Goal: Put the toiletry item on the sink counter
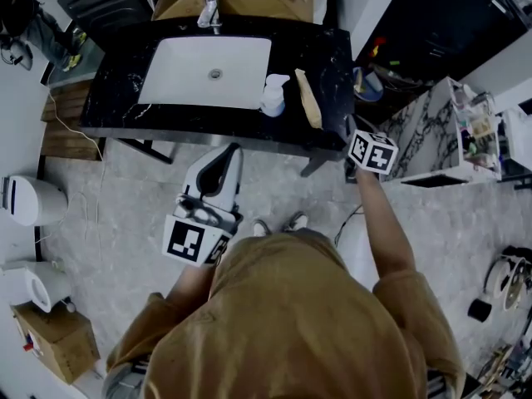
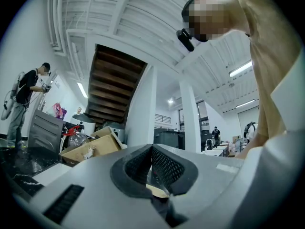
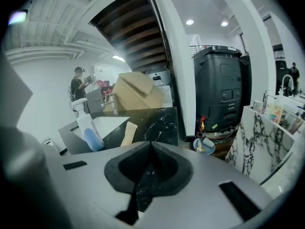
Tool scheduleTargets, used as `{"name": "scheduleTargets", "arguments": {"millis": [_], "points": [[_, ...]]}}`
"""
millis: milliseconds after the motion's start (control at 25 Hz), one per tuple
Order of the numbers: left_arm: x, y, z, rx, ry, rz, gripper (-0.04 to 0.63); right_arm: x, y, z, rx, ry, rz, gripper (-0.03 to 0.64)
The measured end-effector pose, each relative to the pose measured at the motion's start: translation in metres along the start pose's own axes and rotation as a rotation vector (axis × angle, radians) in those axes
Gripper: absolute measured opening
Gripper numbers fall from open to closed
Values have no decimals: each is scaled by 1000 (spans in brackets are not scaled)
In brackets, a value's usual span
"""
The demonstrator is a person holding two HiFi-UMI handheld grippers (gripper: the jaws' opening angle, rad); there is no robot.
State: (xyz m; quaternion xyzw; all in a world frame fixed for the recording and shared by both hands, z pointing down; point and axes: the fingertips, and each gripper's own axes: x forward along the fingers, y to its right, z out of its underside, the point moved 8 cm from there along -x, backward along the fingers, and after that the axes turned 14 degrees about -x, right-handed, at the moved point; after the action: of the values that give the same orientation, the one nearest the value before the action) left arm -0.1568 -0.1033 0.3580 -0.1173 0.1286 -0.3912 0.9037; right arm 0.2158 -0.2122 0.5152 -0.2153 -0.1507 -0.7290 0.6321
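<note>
On the left, our left gripper (image 2: 152, 148) is held low in front of the sink counter (image 1: 116, 98), well short of it. Its fingers are closed tip to tip, and we make out nothing held in them. The white basin (image 1: 191, 81) sunk into the counter is empty. Just right of it a pump bottle (image 1: 273, 98) stands upright, and a tan tube (image 1: 308, 98) lies flat close beside the bottle, near the counter's right end.

We judge the tube to be the toiletry item. If so, the placing looks done and only drawing the hands away is left.

Our right gripper (image 3: 151, 143) sits off the counter's right corner, apart from the tube. Its fingers are closed on nothing.

Further right, a blue dish (image 1: 366, 86) on the floor holds a few pale bits we cannot identify. Beyond it a marbled shelf unit (image 1: 432, 131) carries small bottles (image 1: 478, 131).
</note>
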Motion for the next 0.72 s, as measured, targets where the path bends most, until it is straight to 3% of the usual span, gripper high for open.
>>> {"name": "scheduleTargets", "arguments": {"millis": [200,360,720], "points": [[-3,-3,-5,7,7,-18,3,-9,8,-23,48,71,-29,3],[-2,-6,-13,15,39,-37,4,-34,17,-65,57,206,-52,3],[8,-2,-25,37,70,-67,4,-113,26,-146,-81,481,-76,3]]}}
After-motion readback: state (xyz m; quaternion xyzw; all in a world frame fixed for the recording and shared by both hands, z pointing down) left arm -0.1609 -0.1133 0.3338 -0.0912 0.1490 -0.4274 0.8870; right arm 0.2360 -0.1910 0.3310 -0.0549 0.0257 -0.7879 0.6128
